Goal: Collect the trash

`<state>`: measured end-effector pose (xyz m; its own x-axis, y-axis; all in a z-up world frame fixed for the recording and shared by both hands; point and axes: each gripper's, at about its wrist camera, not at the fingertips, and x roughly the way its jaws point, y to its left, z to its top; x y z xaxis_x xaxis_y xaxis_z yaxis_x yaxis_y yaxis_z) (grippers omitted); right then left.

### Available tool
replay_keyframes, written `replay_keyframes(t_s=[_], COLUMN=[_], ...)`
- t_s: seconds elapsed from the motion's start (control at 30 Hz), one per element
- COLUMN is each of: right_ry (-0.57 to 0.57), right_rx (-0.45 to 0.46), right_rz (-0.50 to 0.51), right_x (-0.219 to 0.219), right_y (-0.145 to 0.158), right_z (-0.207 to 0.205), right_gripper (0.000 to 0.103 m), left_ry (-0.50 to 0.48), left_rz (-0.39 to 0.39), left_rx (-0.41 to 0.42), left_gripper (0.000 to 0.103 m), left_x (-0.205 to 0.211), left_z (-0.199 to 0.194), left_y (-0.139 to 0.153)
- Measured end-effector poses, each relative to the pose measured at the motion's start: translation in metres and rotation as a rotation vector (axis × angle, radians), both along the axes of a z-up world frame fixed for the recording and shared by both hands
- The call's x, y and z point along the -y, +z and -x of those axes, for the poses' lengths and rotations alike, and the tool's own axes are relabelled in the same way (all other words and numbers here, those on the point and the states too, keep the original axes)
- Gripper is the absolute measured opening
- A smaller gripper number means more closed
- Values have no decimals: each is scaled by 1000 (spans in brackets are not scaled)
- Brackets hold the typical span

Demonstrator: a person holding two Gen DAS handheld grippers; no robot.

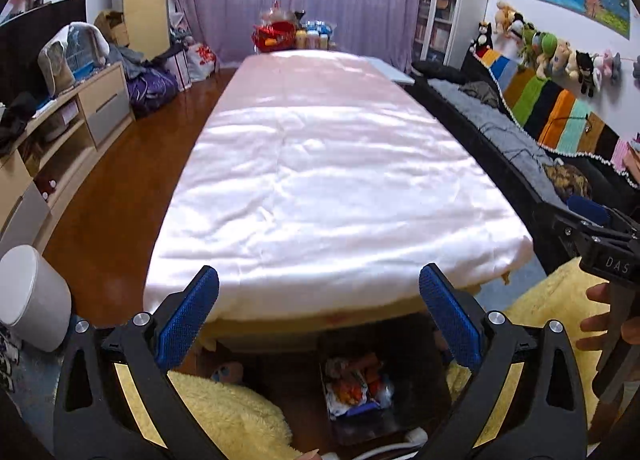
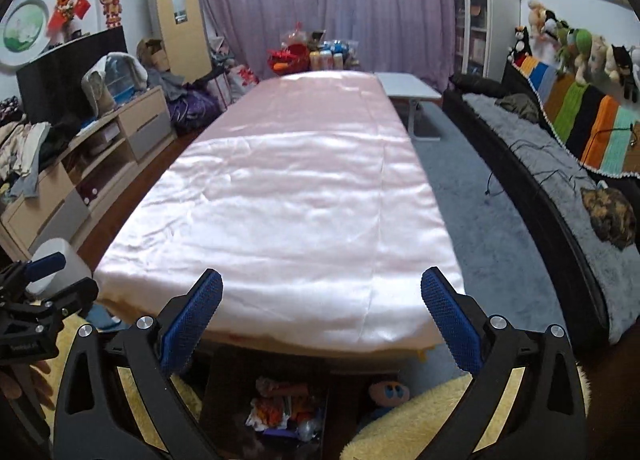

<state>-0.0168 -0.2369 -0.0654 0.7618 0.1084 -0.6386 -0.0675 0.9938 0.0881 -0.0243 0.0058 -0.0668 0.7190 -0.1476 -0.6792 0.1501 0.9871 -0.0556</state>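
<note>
Right now you hold both claws up above the near end of a long table [image 1: 320, 164] draped in a shiny pale pink cloth [image 2: 288, 196]. Your left claw [image 1: 319, 302] is spread wide with nothing between its blue ribbed pads [image 1: 188, 320], and your right claw [image 2: 322, 300] is spread just as wide, also holding nothing. In the left wrist view the right claw shows at the right edge, with fingers of your right hand [image 1: 600, 312] wrapped around its handle.

The trash [image 1: 356, 384] lies below the table's near edge, inside a dark bin [image 1: 332, 344] on the floor. It looks like a crumpled heap of wrappers, mostly orange, red and white, with a bit of blue plastic at the front. In the right wrist view the same heap [image 2: 280, 404] sits just under the near edge, between the two pads, with a clear crinkled piece at its right side. You cannot tell single items apart.

A small doll with big blue eyes [image 2: 389, 391] sits just right of the bin, and a fluffy yellow blanket [image 1: 228, 416] lies on both sides of it. A white round stool [image 1: 32, 296] stands by the table's near left corner.
</note>
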Motion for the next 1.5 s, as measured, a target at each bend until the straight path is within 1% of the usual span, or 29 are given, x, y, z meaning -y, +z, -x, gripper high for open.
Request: replay_keyframes(t_s=[0.07, 0.17, 0.23, 0.4, 0.57, 0.7, 0.8, 1.0, 1.1, 1.3, 1.5], right_ry=[-4, -27, -32, -79, -89, -101, -89, -85, -79, -85, -88], right_rx=[47, 117, 157, 259, 272, 241, 224, 181, 184, 189, 193], right_rz=[15, 83, 96, 120, 101, 140, 128, 104, 101, 104, 89], right_x=[-1, -7, -9, -12, -11, -19, -23, -24, -26, -26, -24], right_y=[19, 44, 59, 95, 110, 113, 110, 103, 104, 105, 107], right_z=[3, 8, 13, 25, 26, 24, 27, 27, 29, 30, 31], right_gripper=[100, 100, 100, 100, 100, 100, 100, 100, 100, 100, 100], left_ry=[2, 29, 41, 104, 119, 131, 113, 133, 141, 113, 115], left_rz=[3, -53, -75, -50, -52, -49, -15, -11, -20, -7, -5], left_rx=[68, 159, 203, 267, 287, 273, 249, 231, 238, 235, 234], left_gripper=[95, 95, 95, 95, 95, 95, 95, 95, 95, 95, 95], left_x=[2, 7, 8, -1, 5, 3, 0, -2, -2, 1, 1], left_z=[4, 10, 13, 12, 13, 14, 16, 17, 19, 21, 22], left_y=[25, 56, 70, 101, 116, 121, 118, 114, 115, 113, 112])
